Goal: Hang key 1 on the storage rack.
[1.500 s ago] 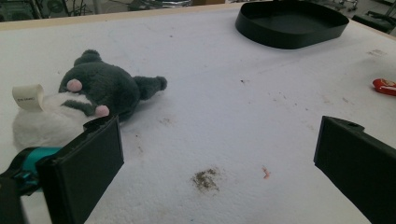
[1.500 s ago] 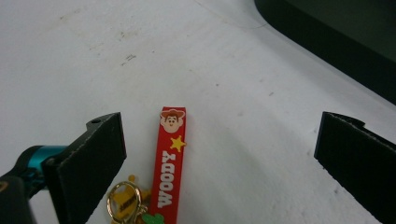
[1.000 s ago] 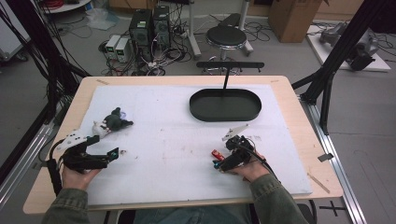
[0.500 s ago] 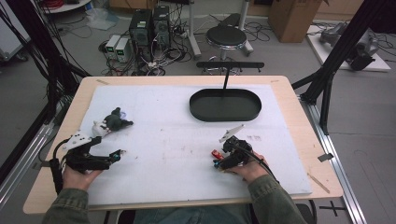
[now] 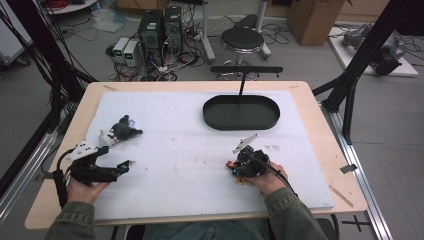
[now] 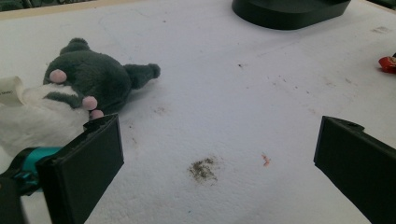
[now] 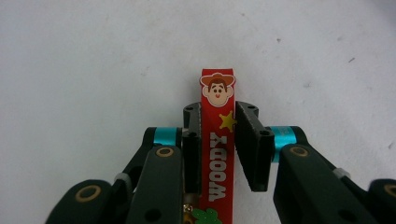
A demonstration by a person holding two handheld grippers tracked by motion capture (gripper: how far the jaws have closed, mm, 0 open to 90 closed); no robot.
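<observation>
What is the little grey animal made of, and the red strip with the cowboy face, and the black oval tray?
The little grey and white stuffed animal looks like soft plush fabric: its surface is fuzzy. The flat red strip with the cowboy face seems smooth printed plastic or coated card, hard to say which. The black oval tray looks like matte plastic or painted metal, with an even, dull sheen.

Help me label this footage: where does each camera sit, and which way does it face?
High view: above the person's side, looking forward and down on the table; forearms, left gripper and right gripper show.
Left gripper view: along open fingers toward the plush toy.
Right gripper view: down at the red strap, fingers shut on it.
Shared: plush toy, black tray.
</observation>
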